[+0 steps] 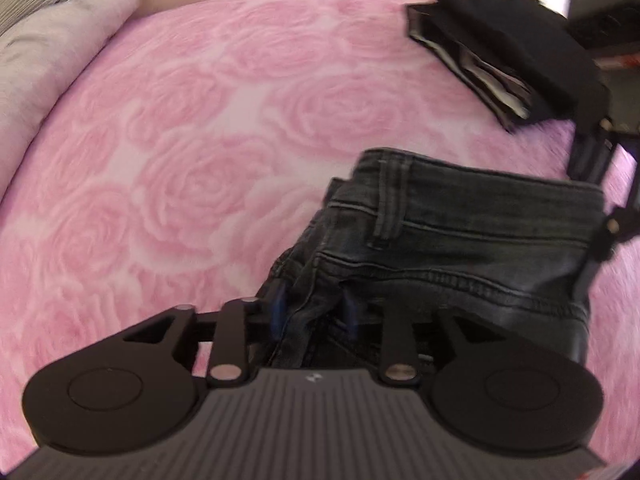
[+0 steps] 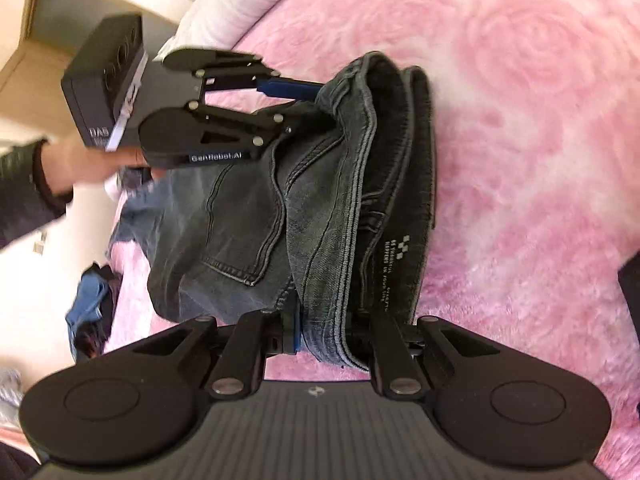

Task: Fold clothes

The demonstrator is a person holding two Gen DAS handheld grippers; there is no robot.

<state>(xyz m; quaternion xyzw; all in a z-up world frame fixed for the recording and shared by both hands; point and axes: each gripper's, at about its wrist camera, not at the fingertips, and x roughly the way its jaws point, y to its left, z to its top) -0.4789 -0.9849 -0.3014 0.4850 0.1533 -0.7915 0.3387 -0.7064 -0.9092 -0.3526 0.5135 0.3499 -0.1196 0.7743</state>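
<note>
On the bed: a pink blanket with a rose pattern covers the surface, and a pair of dark grey jeans is held over it, folded into a thick bundle.
Jeans: the waistband with its belt loop runs across the top of the bundle in the left wrist view; in the right wrist view the layered edges stand side by side, with a back pocket facing the camera and white lettering on a black inner label.
Left gripper: its blue-padded fingers are pressed onto a fold of denim at one end of the bundle, the cloth pinched between them.
Right gripper: its jaws clamp the stacked edges at the other end, with denim bulging out between them.
Person: a hand in a dark sleeve holds the left gripper's handle, seen in the right wrist view.
Around the bed: a pale pillow lies at the blanket's far edge; a black box sits on the floor beyond the bed; a heap of blue and dark clothes lies near the blanket's edge.
Blur: both views are slightly smeared.
</note>
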